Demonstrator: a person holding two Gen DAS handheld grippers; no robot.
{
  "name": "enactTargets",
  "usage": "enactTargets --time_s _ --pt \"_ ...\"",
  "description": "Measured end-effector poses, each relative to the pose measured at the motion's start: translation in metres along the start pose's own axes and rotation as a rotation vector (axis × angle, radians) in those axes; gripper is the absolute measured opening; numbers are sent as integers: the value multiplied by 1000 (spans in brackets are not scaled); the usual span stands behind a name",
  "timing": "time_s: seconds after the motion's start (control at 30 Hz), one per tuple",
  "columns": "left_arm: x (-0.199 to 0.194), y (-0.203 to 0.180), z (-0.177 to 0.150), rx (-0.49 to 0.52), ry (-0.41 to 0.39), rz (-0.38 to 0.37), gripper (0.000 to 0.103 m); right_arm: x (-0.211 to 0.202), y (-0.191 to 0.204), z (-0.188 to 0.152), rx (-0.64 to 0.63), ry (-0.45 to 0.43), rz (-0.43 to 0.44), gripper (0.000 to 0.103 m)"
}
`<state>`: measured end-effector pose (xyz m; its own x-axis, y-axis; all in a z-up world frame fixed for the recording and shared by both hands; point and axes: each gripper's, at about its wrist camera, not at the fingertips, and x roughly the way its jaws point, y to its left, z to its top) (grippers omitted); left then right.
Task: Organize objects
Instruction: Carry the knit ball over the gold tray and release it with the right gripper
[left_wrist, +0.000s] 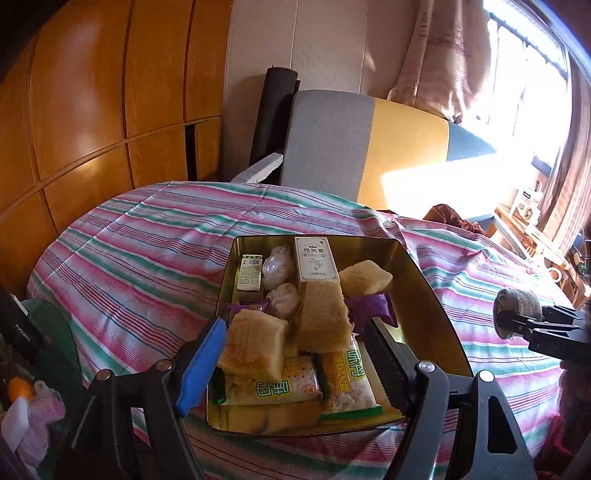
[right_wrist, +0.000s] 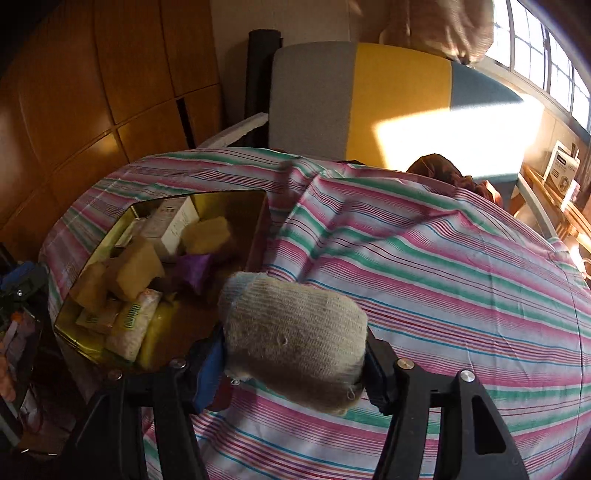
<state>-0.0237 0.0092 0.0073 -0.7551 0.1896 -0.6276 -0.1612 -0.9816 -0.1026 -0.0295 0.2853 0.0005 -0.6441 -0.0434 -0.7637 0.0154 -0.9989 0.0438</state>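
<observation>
A gold tin (left_wrist: 415, 291) sits on the striped bedspread (left_wrist: 140, 254), packed with bread pieces (left_wrist: 255, 343), snack packets (left_wrist: 273, 384), small boxes (left_wrist: 316, 258) and purple wrappers (left_wrist: 369, 306). My left gripper (left_wrist: 291, 358) hovers over its near end, open, with the blue pad (left_wrist: 201, 365) and black pad (left_wrist: 384, 354) wide of the bread and nothing pinched. My right gripper (right_wrist: 295, 373) is shut on a rolled grey knitted sock (right_wrist: 295, 339), held above the bedspread just right of the tin (right_wrist: 258, 229). In the left wrist view the same right gripper (left_wrist: 511, 323) and sock (left_wrist: 517, 302) show at the right edge.
Behind the bed stand a grey, yellow and blue upholstered chair (left_wrist: 369, 147), a black rolled mat (left_wrist: 273, 110) and orange wooden cupboard doors (left_wrist: 92, 110). A brown garment (right_wrist: 443, 170) lies at the bed's far edge. Clutter sits at the left (left_wrist: 26, 406); shelves with boxes stand under the window (right_wrist: 561, 173).
</observation>
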Motion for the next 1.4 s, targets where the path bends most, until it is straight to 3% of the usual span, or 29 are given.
enactTargets --time_s 0.27,0.6,1.0,1.17,1.4 --pt "-5 18 -2 -29 -1 18 78 22 81 -3 -203 59 69 64" --pt "-6 49 -7 -82 1 72 79 65 110 -13 -352 181 6 65" --pt "0 41 -12 -51 20 72 83 86 105 -22 -238 226 61 67" --pt "-1 37 -13 -47 22 70 88 80 104 -25 -204 200 59 68" --pt "-3 30 -14 -33 24 71 93 63 104 -23 -150 110 31 77"
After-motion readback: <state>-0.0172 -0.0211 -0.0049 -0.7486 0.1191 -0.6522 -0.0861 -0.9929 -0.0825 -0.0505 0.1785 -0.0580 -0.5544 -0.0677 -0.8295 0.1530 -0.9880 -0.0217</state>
